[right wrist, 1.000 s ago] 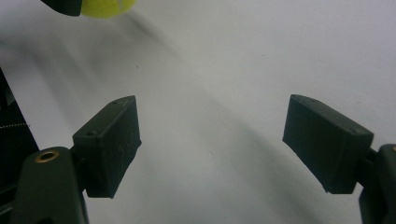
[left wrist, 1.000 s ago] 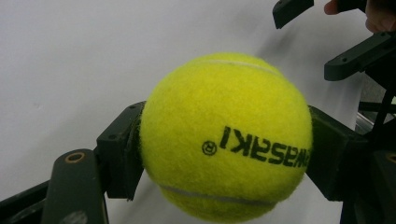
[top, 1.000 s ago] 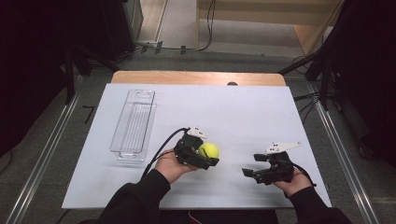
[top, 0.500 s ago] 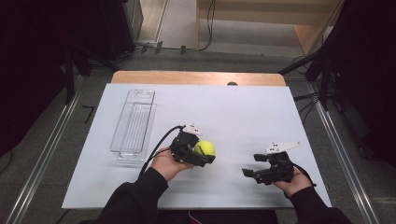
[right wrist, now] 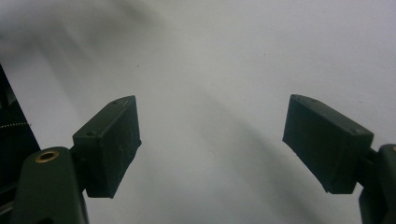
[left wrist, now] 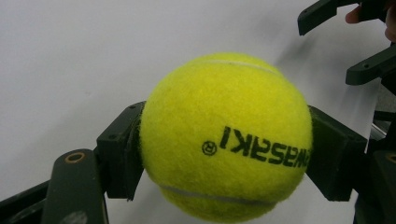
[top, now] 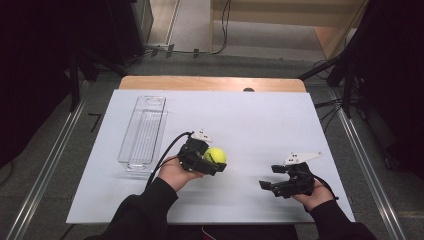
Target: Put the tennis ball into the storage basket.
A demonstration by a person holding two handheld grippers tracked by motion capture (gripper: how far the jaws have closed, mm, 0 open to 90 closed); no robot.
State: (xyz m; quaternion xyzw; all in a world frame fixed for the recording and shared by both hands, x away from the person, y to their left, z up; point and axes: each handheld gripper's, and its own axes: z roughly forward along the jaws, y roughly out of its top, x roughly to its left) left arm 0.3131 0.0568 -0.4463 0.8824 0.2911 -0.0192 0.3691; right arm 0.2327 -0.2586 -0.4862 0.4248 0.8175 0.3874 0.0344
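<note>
A yellow tennis ball (top: 215, 155) sits between the jaws of my left gripper (top: 212, 161), which is shut on it near the middle of the white table top (top: 260, 120). In the left gripper view the ball (left wrist: 226, 140) carries black lettering and both black pads press its sides. My right gripper (top: 270, 184) rests low at the front right, jaws wide apart and holding nothing. In the right gripper view its two pads (right wrist: 109, 144) frame bare white surface. The right gripper's jaws (left wrist: 348, 42) also appear at the top right of the left gripper view.
A clear plastic bin (top: 142, 132), long and narrow, lies on the left part of the table. A wooden strip (top: 210, 83) runs along the far edge. Metal rails (top: 367, 165) flank the table on both sides.
My left gripper has drifted slightly left and a little up with the ball. The right gripper has stayed in place.
</note>
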